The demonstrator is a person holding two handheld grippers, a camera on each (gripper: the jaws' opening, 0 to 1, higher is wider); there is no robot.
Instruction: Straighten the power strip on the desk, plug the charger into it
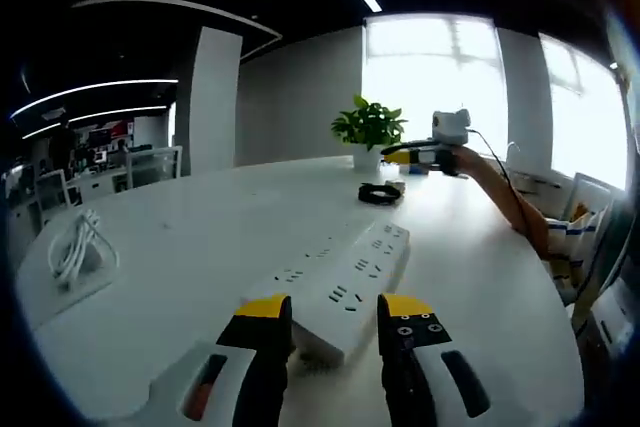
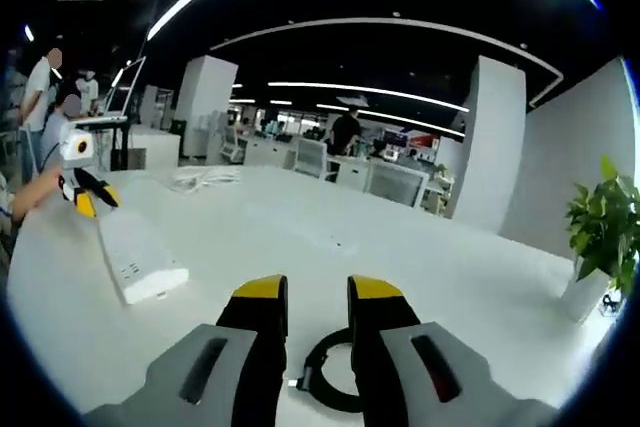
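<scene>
A white power strip (image 1: 345, 282) lies slanted on the white desk (image 1: 200, 237). My left gripper (image 1: 335, 319) is open, its yellow-tipped jaws standing either side of the strip's near end. A black coiled charger cable (image 1: 380, 192) lies further off, with my right gripper (image 1: 432, 154) hovering just behind it. In the right gripper view, my right gripper (image 2: 317, 297) is open above the black cable coil (image 2: 322, 384), which lies on the desk partly hidden by the jaws. The power strip (image 2: 140, 255) is at the left, with the left gripper (image 2: 88, 195) at its far end.
A potted plant (image 1: 368, 127) stands at the desk's far edge, also at the right (image 2: 600, 237). A white coiled cord (image 1: 75, 247) rests on the desk's left side. A person's arm (image 1: 505, 197) reaches in from the right. Chairs and other desks stand beyond.
</scene>
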